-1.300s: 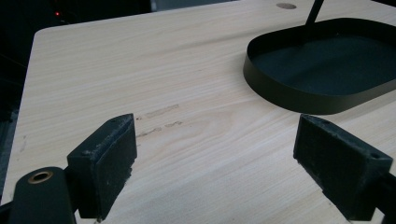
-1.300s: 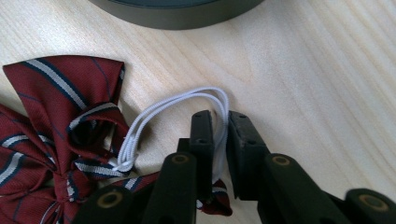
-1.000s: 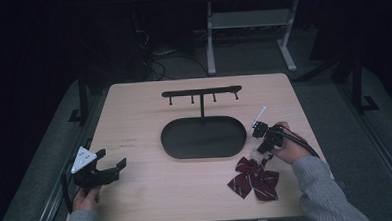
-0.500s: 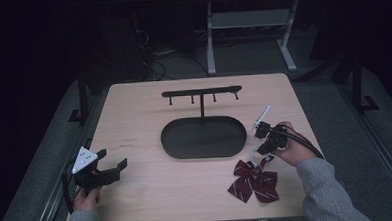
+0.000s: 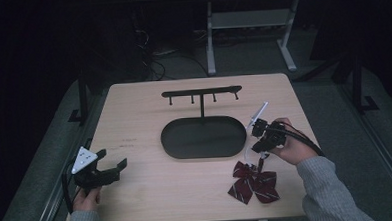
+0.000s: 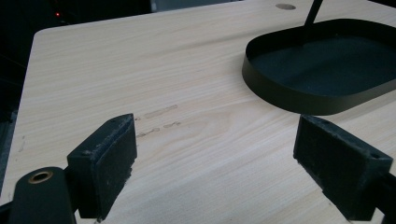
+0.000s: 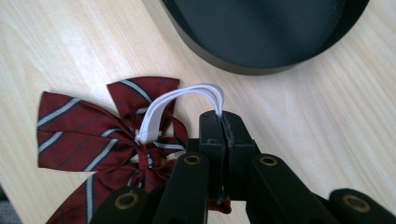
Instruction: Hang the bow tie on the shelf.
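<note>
A dark red bow tie (image 7: 107,135) with thin white stripes lies flat on the pale wooden table (image 5: 134,123), near the front right corner. It is soft cloth, and its white elastic band (image 7: 180,100) curves up in a loop. The right gripper (image 7: 219,128) has its two black jaws pressed tight together on that band. Just beside it is the black metal stand's oval tray (image 5: 203,136), with a thin post and a bar of small hooks (image 5: 201,92). The left gripper (image 6: 215,158) is near the front left corner, its rough padded jaws wide apart, holding nothing
</note>
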